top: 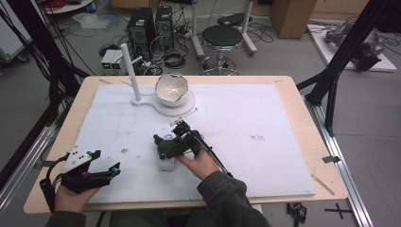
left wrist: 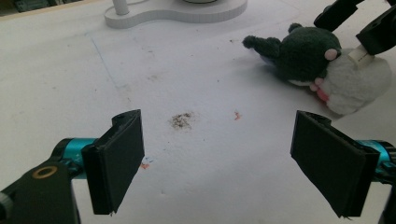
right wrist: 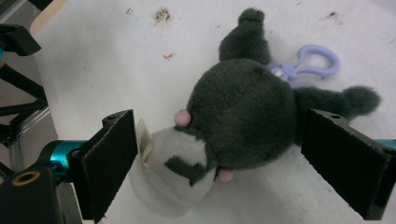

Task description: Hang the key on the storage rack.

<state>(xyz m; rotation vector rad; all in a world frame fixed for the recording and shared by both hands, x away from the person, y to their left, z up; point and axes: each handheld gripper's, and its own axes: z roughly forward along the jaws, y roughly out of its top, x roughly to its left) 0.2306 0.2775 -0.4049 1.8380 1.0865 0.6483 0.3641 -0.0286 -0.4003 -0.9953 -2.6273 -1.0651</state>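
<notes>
A small plush toy (right wrist: 233,121) with a dark grey head, a white body and a lilac clip (right wrist: 310,63) lies on the white mat (top: 246,118). My right gripper (right wrist: 224,163) is open, with its jaws on either side of the toy; I cannot tell if a jaw touches it. In the high view the right gripper (top: 177,144) hangs over the plush toy (top: 165,163) near the mat's middle. The left gripper (left wrist: 219,163) is open with only mat between its jaws, and the plush toy (left wrist: 322,65) lies ahead to its right. The left gripper (top: 101,172) sits at the front left.
A white bowl (top: 171,90) rests on a white stand with an upright post (top: 130,71) at the back of the mat. Dirt specks (left wrist: 182,120) mark the mat. The wooden table (top: 307,123) borders the mat; a stool (top: 221,40) and computer towers stand beyond.
</notes>
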